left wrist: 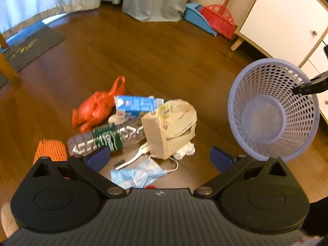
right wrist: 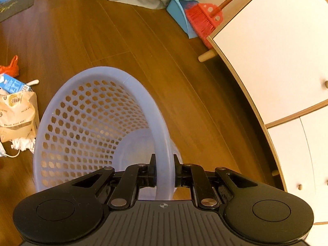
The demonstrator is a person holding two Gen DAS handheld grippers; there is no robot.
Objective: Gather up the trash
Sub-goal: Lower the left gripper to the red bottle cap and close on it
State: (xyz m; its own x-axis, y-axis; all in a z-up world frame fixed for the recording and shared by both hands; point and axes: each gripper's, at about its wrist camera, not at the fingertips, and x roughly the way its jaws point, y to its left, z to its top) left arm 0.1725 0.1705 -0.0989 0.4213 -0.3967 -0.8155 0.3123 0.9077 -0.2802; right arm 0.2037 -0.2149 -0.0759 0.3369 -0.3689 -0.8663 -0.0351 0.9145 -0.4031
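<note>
A pile of trash lies on the wood floor: a red plastic bag (left wrist: 93, 107), a blue milk carton (left wrist: 137, 105), a clear bottle with a green label (left wrist: 104, 138), a beige paper bag (left wrist: 171, 127), crumpled white tissue (left wrist: 184, 150), a blue face mask (left wrist: 136, 174) and orange foam netting (left wrist: 50, 149). My left gripper (left wrist: 160, 156) hangs open above the mask, with nothing between its fingers. The lilac mesh basket (left wrist: 272, 110) is tilted and held off the floor to the right of the pile. My right gripper (right wrist: 164, 168) is shut on the lilac basket's rim (right wrist: 164, 143).
A white cabinet on wooden legs (right wrist: 266, 51) stands at the right. A red broom (left wrist: 219, 19) and a blue dustpan (left wrist: 197, 17) lean in the far corner. Grey curtains (left wrist: 151, 0) hang at the back, and a dark doormat (left wrist: 30, 45) lies far left.
</note>
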